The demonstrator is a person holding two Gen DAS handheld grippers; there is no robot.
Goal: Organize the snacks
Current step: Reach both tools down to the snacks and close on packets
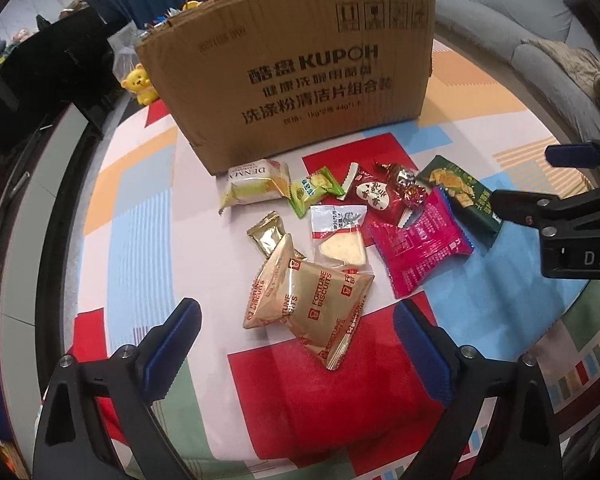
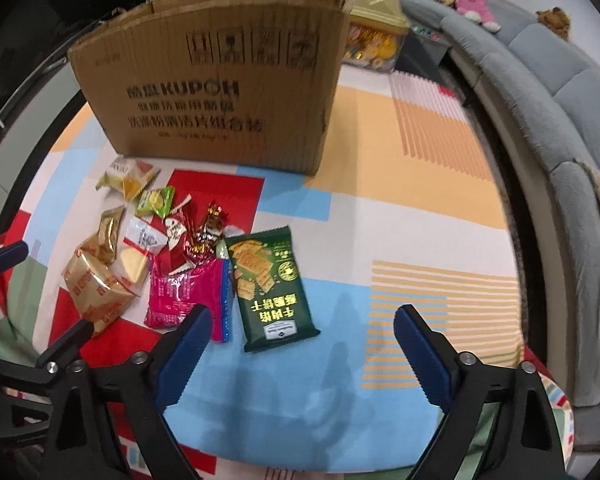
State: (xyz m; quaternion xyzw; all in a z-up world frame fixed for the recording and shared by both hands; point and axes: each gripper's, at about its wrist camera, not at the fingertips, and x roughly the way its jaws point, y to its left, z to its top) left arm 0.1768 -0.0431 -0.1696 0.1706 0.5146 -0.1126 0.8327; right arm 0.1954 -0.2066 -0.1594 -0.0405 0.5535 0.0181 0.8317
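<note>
Several snack packs lie on the patterned tablecloth (image 1: 140,220) in front of a cardboard box (image 1: 292,80). My left gripper (image 1: 296,306) stands open above two gold Fortune Biscuits packs (image 1: 308,300), not touching them. Beyond them lie a clear-wrapped white snack (image 1: 340,236), a pink pack (image 1: 416,248), a red candy pack (image 1: 376,196), a light green pack (image 1: 316,192) and a cream pack (image 1: 256,184). My right gripper (image 2: 304,312) is open over the near end of the dark green cracker pack (image 2: 272,280), nothing between its pads. The box (image 2: 220,92) hides its own inside.
A grey sofa (image 2: 560,120) curves round the table's right side. Behind the box stand a gold-lidded container of sweets (image 2: 372,40) and a yellow bear toy (image 1: 140,84). Bare tablecloth (image 2: 420,160) spreads to the right of the snacks. The table edge runs along the left.
</note>
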